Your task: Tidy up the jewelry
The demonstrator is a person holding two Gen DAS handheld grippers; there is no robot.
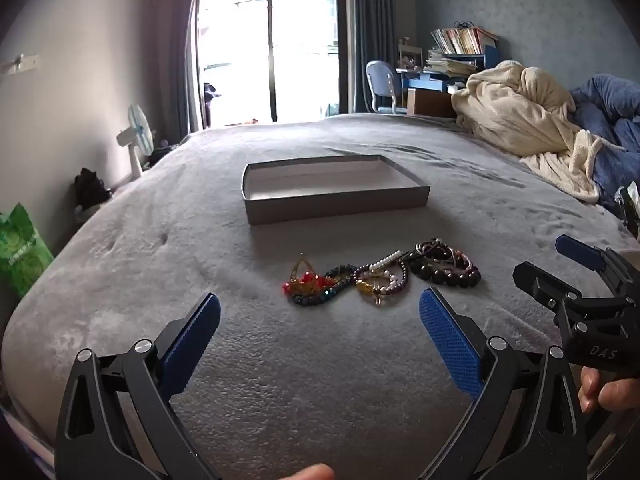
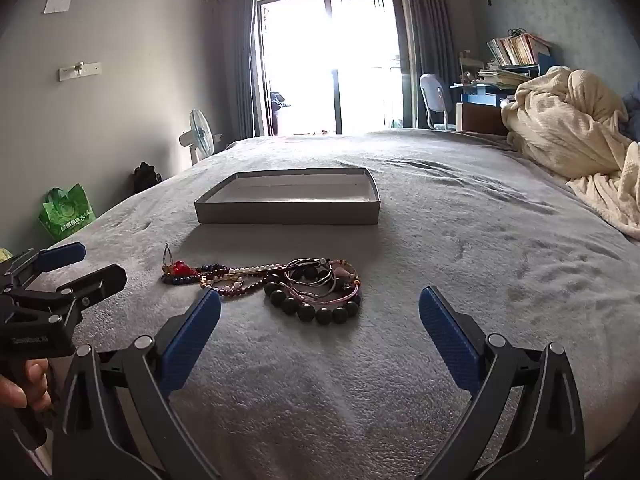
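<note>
Both grippers, left gripper [image 1: 320, 332] and right gripper [image 2: 320, 332], hang wide open and empty as we face the jewelry pile [image 1: 380, 278], strung crosswise just ahead. Beyond the pile sits the open box [image 1: 336, 204]; our left is nearer the pile's red-beaded end [image 1: 308, 280], our right nearer the dark bead bracelet [image 2: 316, 308].

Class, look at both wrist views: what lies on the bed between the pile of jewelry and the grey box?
Nothing: between the jewelry pile and the grey box there is only bare grey bedspread. Both wrist views show this stretch.
</note>
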